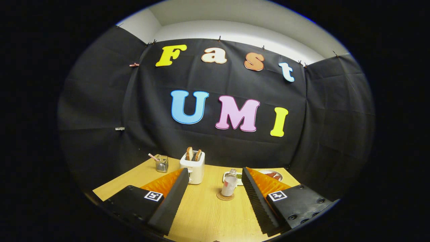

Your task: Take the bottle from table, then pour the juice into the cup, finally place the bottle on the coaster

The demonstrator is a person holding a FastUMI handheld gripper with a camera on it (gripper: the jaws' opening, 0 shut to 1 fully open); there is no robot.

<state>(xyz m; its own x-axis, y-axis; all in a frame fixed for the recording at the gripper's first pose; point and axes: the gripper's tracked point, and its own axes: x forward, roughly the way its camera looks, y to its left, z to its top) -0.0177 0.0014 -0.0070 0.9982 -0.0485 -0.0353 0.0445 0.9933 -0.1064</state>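
Nearest to us, our hand-held gripper [215,188] stands wide open over the wooden surface [205,215], its two fingers spread far apart with nothing between them. Beyond the fingertips, closer to the right finger, the bottle [229,184] stands upright on the round coaster [225,196], so we judge the last step is either done or the whole task not yet begun; we cannot tell which. Just behind the bottle sits what looks like the white cup [227,175], partly hidden, with a plate of food [273,174] off to its right. A white toaster [193,166] holding two slices stands just past the left finger, and a small wire basket [162,163] lies farther left.

If we are reaching for the bottle, we should shift to the right until it sits centred between the fingers, keep them level, and close on its middle, not its cap. We should also keep clear of the toaster and avoid knocking the cup behind.
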